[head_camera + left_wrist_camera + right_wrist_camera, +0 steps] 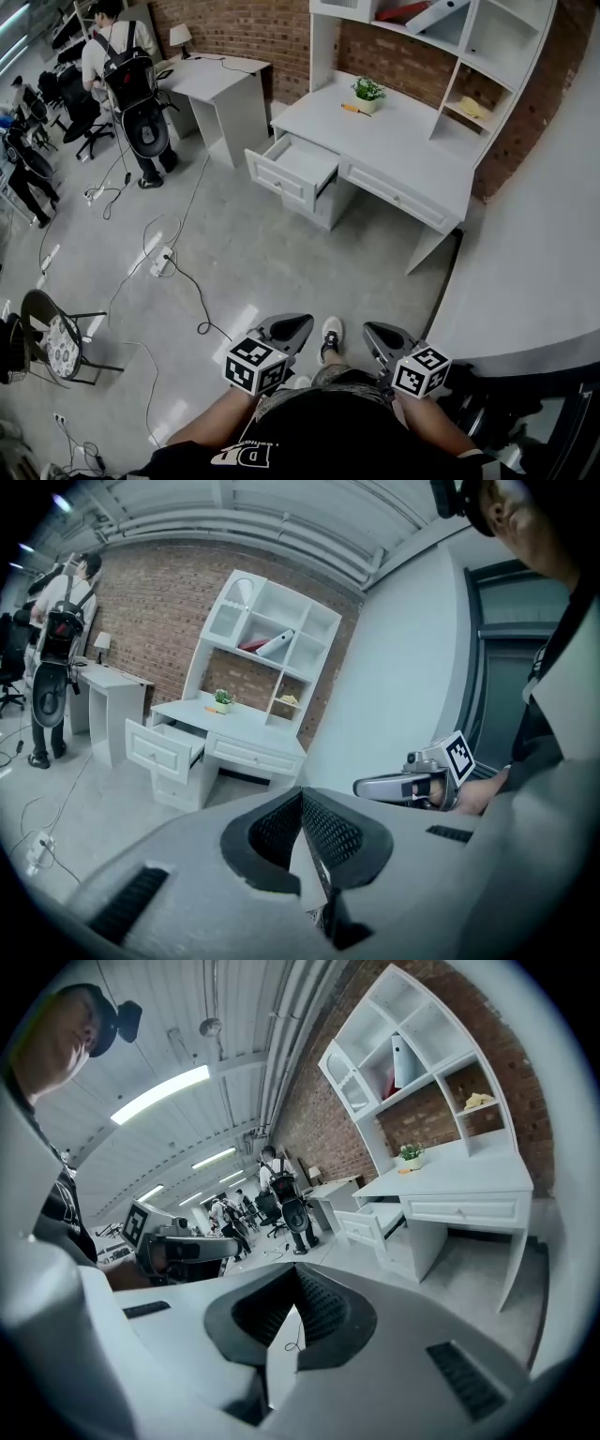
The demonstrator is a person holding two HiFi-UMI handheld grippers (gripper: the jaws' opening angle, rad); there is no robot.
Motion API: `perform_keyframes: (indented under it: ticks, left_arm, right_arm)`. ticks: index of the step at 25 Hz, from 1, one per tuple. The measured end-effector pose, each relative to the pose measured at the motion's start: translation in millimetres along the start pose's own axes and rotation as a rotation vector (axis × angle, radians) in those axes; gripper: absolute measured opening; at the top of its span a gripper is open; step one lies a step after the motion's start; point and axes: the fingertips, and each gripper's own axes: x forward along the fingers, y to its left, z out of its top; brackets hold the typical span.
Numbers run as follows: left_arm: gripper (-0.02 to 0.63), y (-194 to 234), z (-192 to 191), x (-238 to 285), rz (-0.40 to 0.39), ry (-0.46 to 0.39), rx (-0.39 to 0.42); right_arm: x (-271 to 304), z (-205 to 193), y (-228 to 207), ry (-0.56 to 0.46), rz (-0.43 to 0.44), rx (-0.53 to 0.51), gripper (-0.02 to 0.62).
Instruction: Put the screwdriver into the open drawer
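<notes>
Both grippers are held low in front of the person, well apart from the desk. Left gripper (pixel 291 327): jaws closed tip to tip in left gripper view, nothing btwn them, so no obj held. Right gripper (pixel 380 336): same, pads pressed together, empty. The two sit side by side w/ a gap, marker cubes on top. The person's shoe (pixel 330 336) is on the floor btwn them.

Screwdriver (pixel 352 109): orange handle, lying flat on top of the white desk (pixel 403 141), toward the back. It is just beside the potted plant (pixel 367 92), on the plant's left in head view. Can't tell if it touches the pot. It is not in the drawer and is far from both grippers.

Open drawer (pixel 298 167): top drawer at the desk's left end, pulled out, interior white. It sits below and in front of the screwdriver in head view. Shelf unit (pixel 469 47) stands on the desk's rear, w/ a red and a white item in an upper cubby and a yellow item in a right cubby.

Bkgd: second person (pixel 127 66) w/ backpack stands by another white table (pixel 220 80) w/ a lamp (pixel 180 36). Cables (pixel 178 267) trail over the grey floor, a chair (pixel 56 342) is at lower left, and a brick wall is behind.
</notes>
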Motion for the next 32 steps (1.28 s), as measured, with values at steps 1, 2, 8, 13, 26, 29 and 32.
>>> perform_keyframes:
  ticks: [1, 2, 8, 13, 26, 29, 32]
  left_arm:
    - [0.018, 7.1, 4.0, 5.1, 0.007, 0.004, 0.001]
    - [0.018, 14.6, 8.5, 10.8, 0.014, 0.007, 0.0]
    - [0.018, 59.9, 45.0, 59.1, 0.034, 0.036, 0.002]
    - [0.018, 93.4, 90.0, 99.9, 0.056, 0.021, 0.01]
    - [0.018, 159.1, 154.8, 184.3, 0.125, 0.007, 0.008]
    - [0.018, 171.5, 161.9, 192.6, 0.15, 0.001, 0.006]
    - [0.018, 180.6, 164.5, 196.9, 0.166, 0.008, -0.005]
  right_arm:
    - [7.6, 5.6, -6.0, -0.003, 0.006, 0.004, 0.003]
    - [15.4, 11.6, -12.4, -0.005, 0.013, 0.007, 0.003]
    - [61.9, 52.1, -62.1, -0.007, 0.033, 0.034, 0.003]
    - [97.3, 102.1, -106.6, -0.019, 0.054, 0.023, 0.003]
    - [163.5, 178.4, -197.9, -0.024, 0.119, -0.002, 0.003]
    - [171.7, 183.2, -212.2, -0.015, 0.126, -0.004, 0.003]
    - [177.9, 185.9, -221.2, -0.001, 0.13, 0.001, 0.003]
